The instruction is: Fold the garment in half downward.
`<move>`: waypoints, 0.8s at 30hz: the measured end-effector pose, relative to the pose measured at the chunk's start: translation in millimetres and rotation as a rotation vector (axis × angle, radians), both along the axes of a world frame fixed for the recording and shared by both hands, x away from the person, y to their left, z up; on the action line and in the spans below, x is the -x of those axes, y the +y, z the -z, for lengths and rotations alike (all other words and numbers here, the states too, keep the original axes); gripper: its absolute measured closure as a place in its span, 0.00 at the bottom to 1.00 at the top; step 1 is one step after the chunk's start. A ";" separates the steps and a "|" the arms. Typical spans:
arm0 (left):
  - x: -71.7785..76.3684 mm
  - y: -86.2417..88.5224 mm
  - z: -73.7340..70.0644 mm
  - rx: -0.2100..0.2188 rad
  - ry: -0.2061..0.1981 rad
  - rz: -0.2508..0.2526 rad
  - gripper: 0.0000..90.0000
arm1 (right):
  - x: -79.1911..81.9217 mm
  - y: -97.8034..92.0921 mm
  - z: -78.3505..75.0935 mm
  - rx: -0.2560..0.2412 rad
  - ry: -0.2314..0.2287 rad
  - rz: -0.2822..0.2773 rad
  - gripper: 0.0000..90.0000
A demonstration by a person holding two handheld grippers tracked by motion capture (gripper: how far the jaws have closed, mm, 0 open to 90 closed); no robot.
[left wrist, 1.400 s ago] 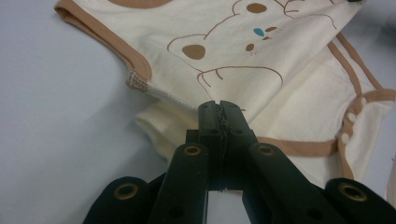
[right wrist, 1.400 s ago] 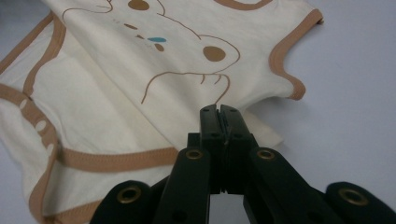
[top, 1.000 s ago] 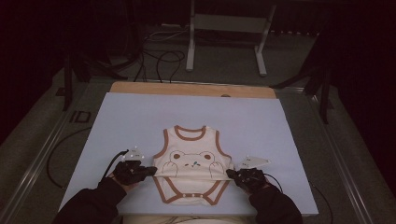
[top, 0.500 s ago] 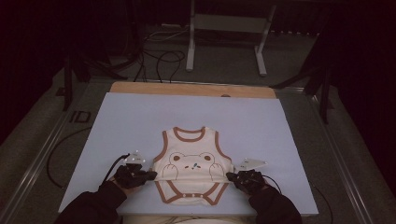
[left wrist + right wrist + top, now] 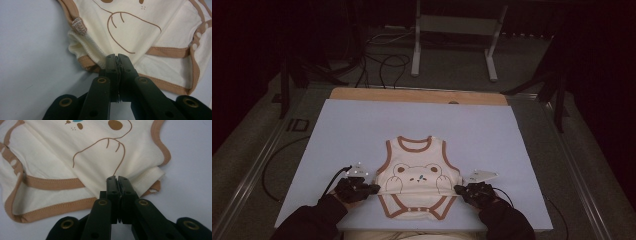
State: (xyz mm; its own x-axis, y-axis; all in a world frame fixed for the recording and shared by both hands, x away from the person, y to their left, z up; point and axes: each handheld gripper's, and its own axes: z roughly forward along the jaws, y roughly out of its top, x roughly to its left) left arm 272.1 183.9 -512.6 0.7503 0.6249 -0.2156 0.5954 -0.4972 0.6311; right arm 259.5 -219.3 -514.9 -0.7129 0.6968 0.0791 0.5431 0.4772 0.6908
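The baby bodysuit (image 5: 419,182) lay face up on the white table cover (image 5: 362,130), near the person's edge, with its bear print showing. Each gripper pinched a side of the garment at the waist, probably so both sides could lift together for a fold. The left gripper (image 5: 117,58) had its jaws fully closed on a bunched side fold of cream fabric. The right gripper (image 5: 117,180) was likewise clamped on the opposite side, fabric spreading out beyond its tips.

The bodysuit (image 5: 418,182) lies on the table (image 5: 492,135) near its front edge — left tool (image 5: 373,189) at its left side, right tool (image 5: 458,189) at its right.
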 end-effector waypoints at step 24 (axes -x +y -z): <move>5.7 2.6 -35.7 0.008 -0.166 0.051 0.26 | -4.1 0.6 -28.9 -0.108 -0.113 0.007 0.15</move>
State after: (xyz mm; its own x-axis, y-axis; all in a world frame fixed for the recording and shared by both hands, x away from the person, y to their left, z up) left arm 266.4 186.5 -476.9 0.8069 0.5837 -0.0906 0.4564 -0.5187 0.7229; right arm 263.6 -218.7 -485.9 -0.7169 0.6933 0.0736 0.4623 0.3937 0.7946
